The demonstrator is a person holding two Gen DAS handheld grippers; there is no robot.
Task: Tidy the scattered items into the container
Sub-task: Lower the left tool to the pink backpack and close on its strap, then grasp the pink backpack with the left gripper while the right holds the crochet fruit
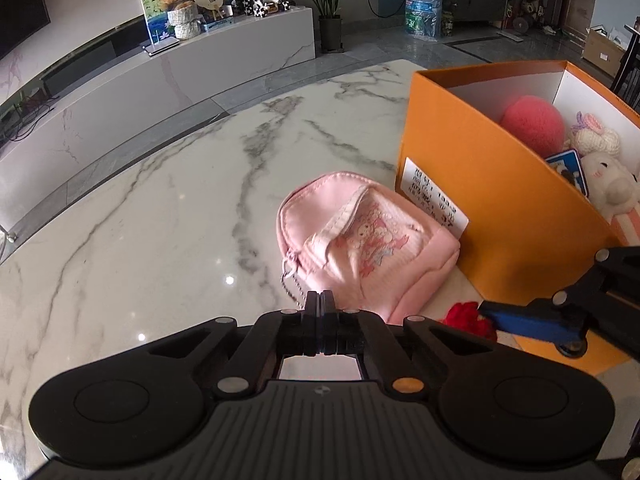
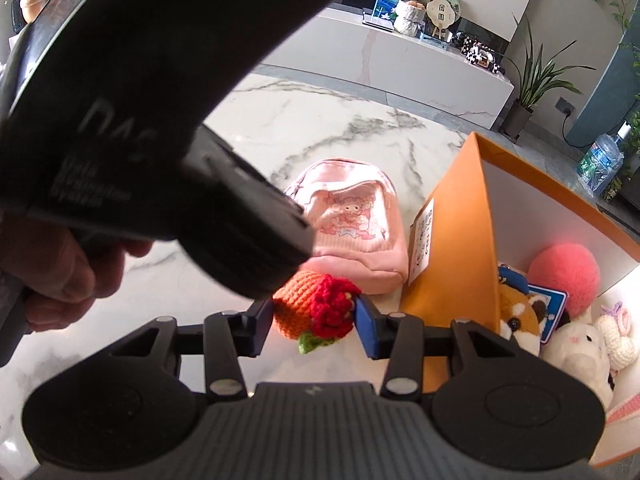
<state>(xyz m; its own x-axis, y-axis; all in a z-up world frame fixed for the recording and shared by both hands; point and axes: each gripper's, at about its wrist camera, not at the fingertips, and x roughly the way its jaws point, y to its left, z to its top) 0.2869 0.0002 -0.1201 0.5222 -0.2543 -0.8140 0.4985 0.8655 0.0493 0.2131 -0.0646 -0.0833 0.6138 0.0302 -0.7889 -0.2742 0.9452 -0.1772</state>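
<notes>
My right gripper point(image 2: 314, 320) is shut on an orange and red crochet toy point(image 2: 316, 312), its blue pads pressed against both sides, just above the marble table point(image 2: 304, 128). The toy's red part shows in the left wrist view point(image 1: 466, 316) beside the right gripper's blue pad point(image 1: 528, 322). My left gripper point(image 1: 320, 300) is shut and empty, its tips just short of a small pink backpack point(image 1: 360, 240) lying on the table; the backpack also shows in the right wrist view point(image 2: 352, 220). The orange box point(image 1: 492, 188) stands to the right, holding a pink ball point(image 1: 532, 124) and plush toys point(image 2: 576, 344).
The left gripper's body point(image 2: 160, 100) fills the upper left of the right wrist view, held by a hand point(image 2: 68, 276). Beyond the marble table point(image 1: 160, 200) are a long low cabinet point(image 1: 180, 72), a potted plant point(image 1: 330, 8) and a water bottle point(image 1: 424, 8).
</notes>
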